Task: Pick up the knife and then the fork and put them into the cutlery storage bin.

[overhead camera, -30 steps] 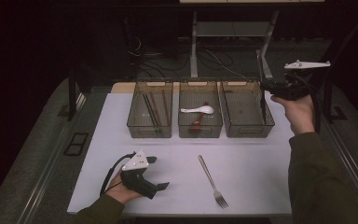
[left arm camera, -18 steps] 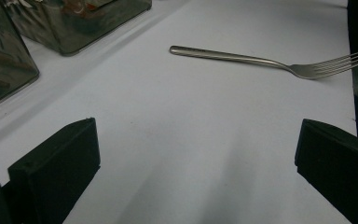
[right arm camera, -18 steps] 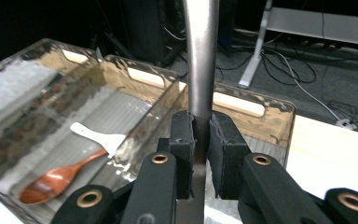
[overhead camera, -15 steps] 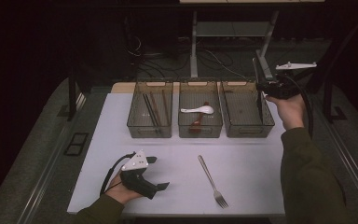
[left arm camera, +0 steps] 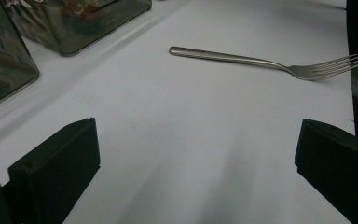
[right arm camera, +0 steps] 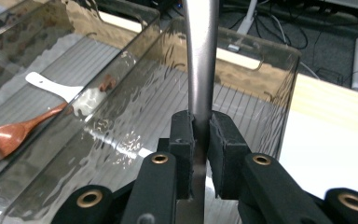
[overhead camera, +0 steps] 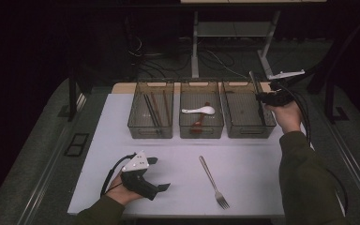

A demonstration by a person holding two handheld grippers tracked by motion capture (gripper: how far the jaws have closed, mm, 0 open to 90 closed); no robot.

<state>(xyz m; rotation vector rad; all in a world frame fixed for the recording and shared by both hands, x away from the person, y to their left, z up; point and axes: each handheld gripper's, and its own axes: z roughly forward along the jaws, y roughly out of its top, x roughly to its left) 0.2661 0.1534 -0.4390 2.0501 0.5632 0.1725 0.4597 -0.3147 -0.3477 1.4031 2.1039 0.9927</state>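
The right tongs (right arm camera: 200, 140) are gripping a metal utensil handle (right arm camera: 200, 60), holding it upright over the rightmost clear bin (overhead camera: 247, 112). The left tongs (left arm camera: 196, 158) are resting open and empty on the white bench (overhead camera: 258, 173), near a fork (overhead camera: 213, 182) in front of that bin.

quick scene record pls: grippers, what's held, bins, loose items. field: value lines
right gripper: shut on a metal utensil handle, above the right bin
held utensil: handle points up and away; its working end is hidden
left gripper: open, nothing between the jaws, low over the white mat
left bin: chopsticks
middle bin: white spoon and wooden spoon
loose item: fork on the mat, tines toward the person
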